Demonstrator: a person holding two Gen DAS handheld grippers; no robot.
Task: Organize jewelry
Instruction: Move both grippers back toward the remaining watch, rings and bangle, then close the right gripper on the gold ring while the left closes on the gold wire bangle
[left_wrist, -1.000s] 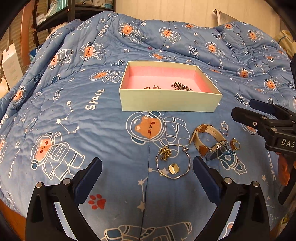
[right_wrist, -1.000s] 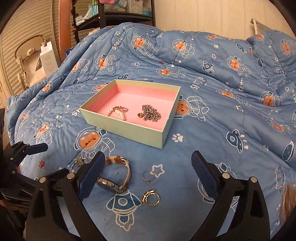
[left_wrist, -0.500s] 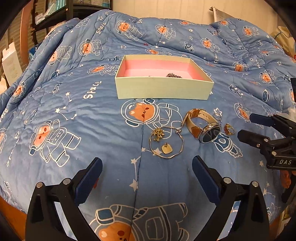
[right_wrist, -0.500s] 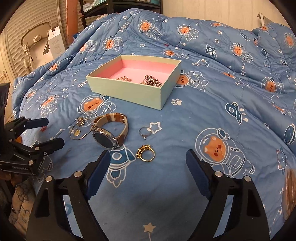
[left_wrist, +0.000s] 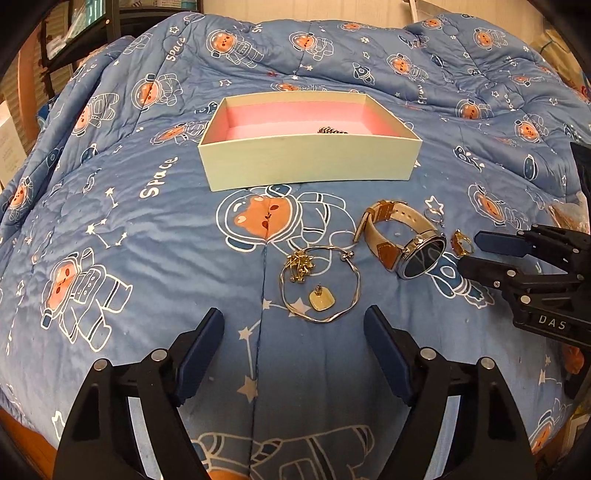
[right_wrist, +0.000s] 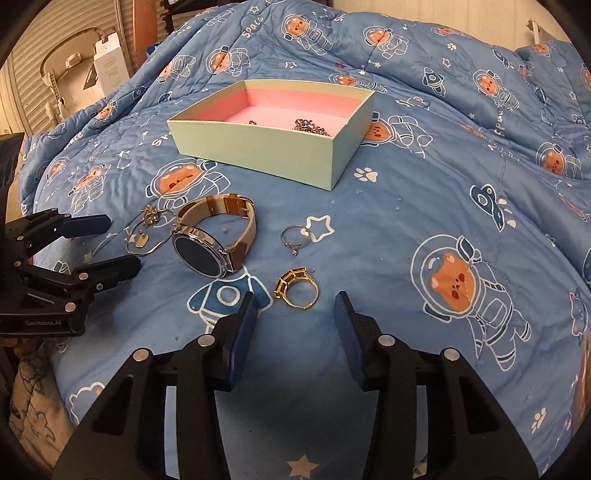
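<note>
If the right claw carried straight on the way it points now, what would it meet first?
Most likely the gold ring on the quilt, lying just ahead of the right claw, whose jaws have just been closing with nothing between them yet. Depth is unclear.

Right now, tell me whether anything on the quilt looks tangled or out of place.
One oddity: a gold chain lies bunched and an earring sits inside the silver bangle, so the three overlap. Nothing looks damaged.

Blue astronaut-print quilt (right_wrist: 461, 192), dark shelving (left_wrist: 92, 33), slatted shutter (right_wrist: 22, 96)
</note>
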